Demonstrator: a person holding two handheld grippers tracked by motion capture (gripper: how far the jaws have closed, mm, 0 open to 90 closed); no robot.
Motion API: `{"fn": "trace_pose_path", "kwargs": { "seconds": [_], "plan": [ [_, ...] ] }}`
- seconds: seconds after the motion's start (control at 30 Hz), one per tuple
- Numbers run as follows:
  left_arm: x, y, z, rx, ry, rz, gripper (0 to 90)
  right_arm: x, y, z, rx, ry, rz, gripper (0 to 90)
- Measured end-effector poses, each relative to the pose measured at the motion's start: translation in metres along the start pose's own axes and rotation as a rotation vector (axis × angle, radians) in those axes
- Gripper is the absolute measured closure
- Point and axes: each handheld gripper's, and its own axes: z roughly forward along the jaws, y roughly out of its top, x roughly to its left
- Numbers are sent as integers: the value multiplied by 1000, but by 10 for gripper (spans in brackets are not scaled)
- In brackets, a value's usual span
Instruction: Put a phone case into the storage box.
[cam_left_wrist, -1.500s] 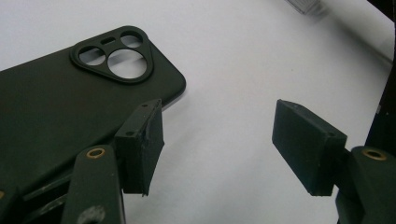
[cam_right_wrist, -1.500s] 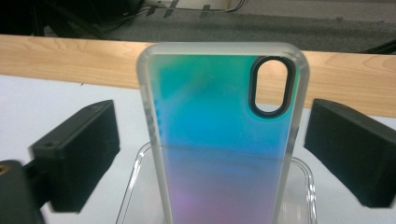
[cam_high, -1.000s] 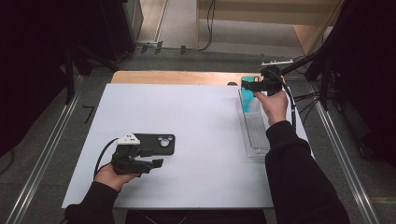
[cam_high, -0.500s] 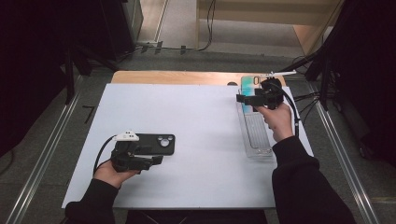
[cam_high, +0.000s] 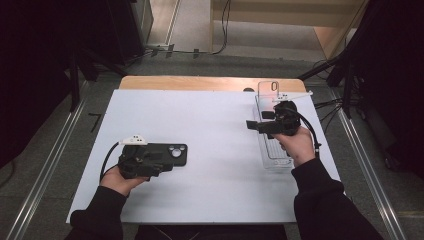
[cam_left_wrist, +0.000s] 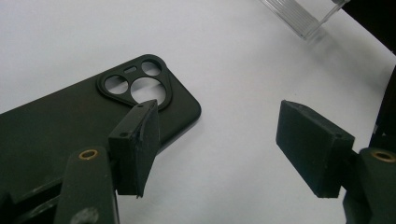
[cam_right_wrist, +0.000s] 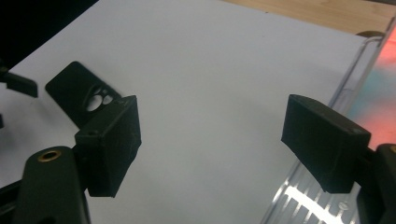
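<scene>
Left tool (cam_high: 167, 167) low over the near-left of the white tabletop (cam_high: 215, 135), held in the left hand (cam_high: 120, 179), pointing toward the right side. Jaws apart at a middling width, nothing between the pads. In the left gripper view one pad sits over the edge of the black phone case (cam_left_wrist: 70, 126); touching or just above it, cannot tell. The other pad is over bare tabletop. Case lies flat, back up, camera cutouts (cam_left_wrist: 137, 84) at the end away from the hand. In the high view the case (cam_high: 172, 150) sits just beyond the left tool.

Middle of the tabletop is bare white sheet, wood strip (cam_high: 200, 82) along the far edge.

Right tool (cam_high: 252, 125) in the right hand (cam_high: 296, 145) at the right side, above the clear plastic tray (cam_high: 274, 159), pointing left toward the centre. Jaws wide-ish and have just been closing, nothing between them. A clear phone case (cam_high: 270, 90) stands upright at the tray's far end. Right gripper view looks across the sheet to the black case (cam_right_wrist: 77, 91) far off, tray edge (cam_right_wrist: 303, 186) at lower right.
</scene>
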Motion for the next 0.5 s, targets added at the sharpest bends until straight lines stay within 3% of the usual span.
{"fn": "trace_pose_path", "kwargs": {
  "seconds": [0.17, 0.5],
  "plan": [
    [-1, 0, -1, 2, 1, 7, 305, 11, -10, 0, 19, 55, -23, 215],
    [-3, 1, -1, 3, 1, 11, 305, 29, -37, -6, 56, 105, -66, 218]
  ]
}}
